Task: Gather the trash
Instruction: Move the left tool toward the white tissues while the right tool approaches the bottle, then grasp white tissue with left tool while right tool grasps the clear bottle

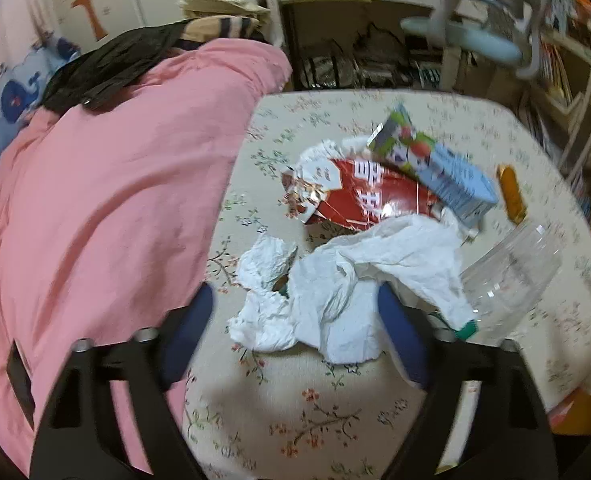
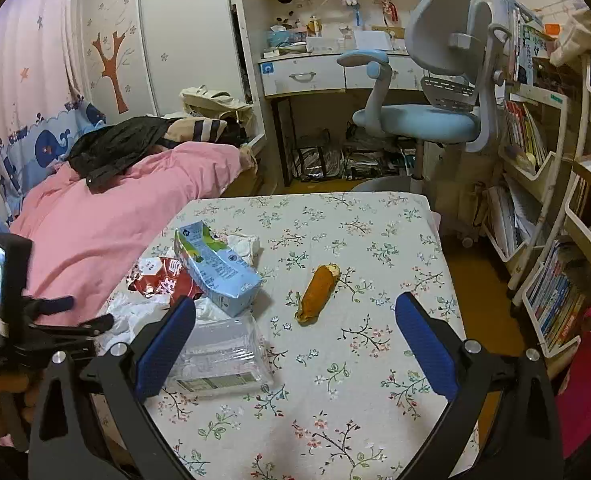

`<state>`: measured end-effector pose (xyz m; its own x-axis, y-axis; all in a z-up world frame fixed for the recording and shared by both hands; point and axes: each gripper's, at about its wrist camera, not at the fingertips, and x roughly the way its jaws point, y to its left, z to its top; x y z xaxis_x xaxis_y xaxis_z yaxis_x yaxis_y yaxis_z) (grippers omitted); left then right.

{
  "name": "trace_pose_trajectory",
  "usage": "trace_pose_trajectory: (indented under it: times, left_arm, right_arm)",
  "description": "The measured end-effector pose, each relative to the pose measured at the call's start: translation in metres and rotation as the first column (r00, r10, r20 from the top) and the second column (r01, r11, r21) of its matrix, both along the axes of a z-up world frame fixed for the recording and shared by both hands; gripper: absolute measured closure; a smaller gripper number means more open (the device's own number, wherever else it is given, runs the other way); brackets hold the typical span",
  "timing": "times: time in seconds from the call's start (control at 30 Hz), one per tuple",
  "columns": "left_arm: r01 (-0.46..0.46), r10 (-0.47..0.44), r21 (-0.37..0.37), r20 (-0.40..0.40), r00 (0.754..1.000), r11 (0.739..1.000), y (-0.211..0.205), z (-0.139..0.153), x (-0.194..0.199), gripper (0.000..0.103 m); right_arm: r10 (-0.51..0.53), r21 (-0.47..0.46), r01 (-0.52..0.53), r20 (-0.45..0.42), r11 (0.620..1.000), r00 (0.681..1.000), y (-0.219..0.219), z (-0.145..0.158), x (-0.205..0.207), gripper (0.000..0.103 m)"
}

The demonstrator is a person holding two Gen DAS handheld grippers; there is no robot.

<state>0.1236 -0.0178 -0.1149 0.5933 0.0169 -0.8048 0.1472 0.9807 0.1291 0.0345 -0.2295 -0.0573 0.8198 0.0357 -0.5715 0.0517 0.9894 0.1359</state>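
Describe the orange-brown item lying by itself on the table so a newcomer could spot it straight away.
Start at the floral tablecloth in front of the blue chair. The rubbish heap, with its milk carton, sits on the cloth's bed side; the orange-brown wrapper lies toward the middle. It is the only piece touching nothing else: long, narrow and roll-shaped.

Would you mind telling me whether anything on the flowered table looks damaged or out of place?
Yes. The red snack bag is torn open and lies crumpled under a tipped-over blue milk carton. Crumpled white tissues spread in front of them. A half-eaten bread roll lies bare on the tablecloth, apart from the pile.
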Motion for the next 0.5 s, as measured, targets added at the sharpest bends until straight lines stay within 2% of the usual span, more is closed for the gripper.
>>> trace_pose_trajectory:
  times: [0.03,0.07,0.1,0.17,0.2,0.27,0.37,0.43,0.5]
  left_arm:
    - [0.02,-0.02,-0.011,-0.033,0.999,1.0,-0.001,-0.006,0.004,0.058]
    - [0.032,-0.033,-0.031,-0.061,0.998,0.999,-0.002,-0.01,0.008,0.085]
    - [0.039,-0.046,-0.074,-0.099,0.994,0.996,0.0,-0.013,0.01,0.098]
    - [0.047,-0.063,-0.146,-0.103,0.993,0.988,0.004,-0.005,0.007,0.1]
    - [0.063,-0.076,-0.191,-0.063,0.995,0.98,0.008,0.011,0.001,0.1]
    - [0.072,-0.076,-0.234,-0.008,0.997,0.969,0.016,0.029,-0.008,0.1]
    - [0.052,-0.053,-0.282,0.003,0.999,0.958,0.028,0.034,-0.01,0.101]
    - [0.021,-0.021,-0.367,0.005,1.0,0.93,0.044,0.04,-0.009,0.101]
    - [0.019,0.006,-0.441,0.055,0.998,0.898,0.058,0.055,-0.014,0.101]
  right_arm:
    - [-0.001,0.001,0.001,-0.002,1.0,1.0,-0.001,0.0,0.0,0.007]
    - [-0.002,0.002,0.002,-0.002,1.0,1.0,-0.001,0.0,0.0,0.007]
    - [-0.003,0.001,0.003,-0.002,1.0,1.0,-0.002,0.0,0.0,0.007]
    - [-0.004,0.006,0.004,-0.001,1.0,1.0,-0.003,0.0,0.001,0.007]
    - [-0.005,0.009,0.005,-0.001,1.0,1.0,-0.003,0.0,0.002,0.007]
    - [-0.004,0.013,0.004,-0.001,1.0,1.0,-0.004,-0.001,0.002,0.007]
    - [-0.002,0.008,0.002,-0.003,1.0,1.0,-0.004,0.0,0.003,0.007]
    - [0.0,0.009,0.0,-0.006,1.0,1.0,-0.005,0.0,0.004,0.007]
    - [0.003,0.012,-0.003,-0.009,1.0,1.0,-0.005,0.0,0.005,0.007]
